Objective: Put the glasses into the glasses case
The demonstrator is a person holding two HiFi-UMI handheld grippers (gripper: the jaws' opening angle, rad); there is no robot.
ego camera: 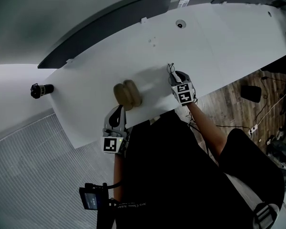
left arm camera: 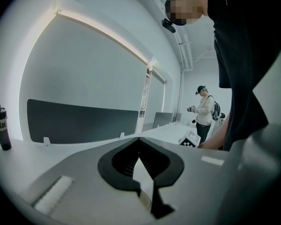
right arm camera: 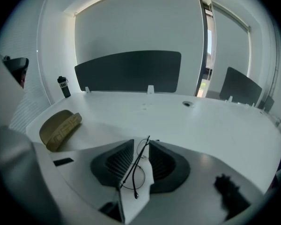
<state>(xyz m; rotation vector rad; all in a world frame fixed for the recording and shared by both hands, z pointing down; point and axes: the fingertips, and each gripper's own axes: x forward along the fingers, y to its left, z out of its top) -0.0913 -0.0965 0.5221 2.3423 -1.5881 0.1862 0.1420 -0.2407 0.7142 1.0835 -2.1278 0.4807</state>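
Note:
An open tan glasses case (ego camera: 127, 94) lies on the white table (ego camera: 219, 42) near its front edge; in the right gripper view the case (right arm camera: 60, 128) is at the left. My right gripper (ego camera: 174, 76) is to the right of the case, shut on thin wire-rimmed glasses (right arm camera: 136, 168), which stick out past its tips (ego camera: 170, 69). The glasses run lengthwise between the right gripper (right arm camera: 141, 146) jaws. My left gripper (ego camera: 118, 110) hovers just in front of the case, jaws shut with nothing between them (left arm camera: 138, 139). The case does not show in the left gripper view.
A black bottle (ego camera: 40, 90) stands at the table's far left corner. A dark divider panel (ego camera: 105, 27) lines the back edge, with a cable grommet (ego camera: 180, 24) nearby. Another person (left arm camera: 205, 111) stands far off. My body is against the front edge.

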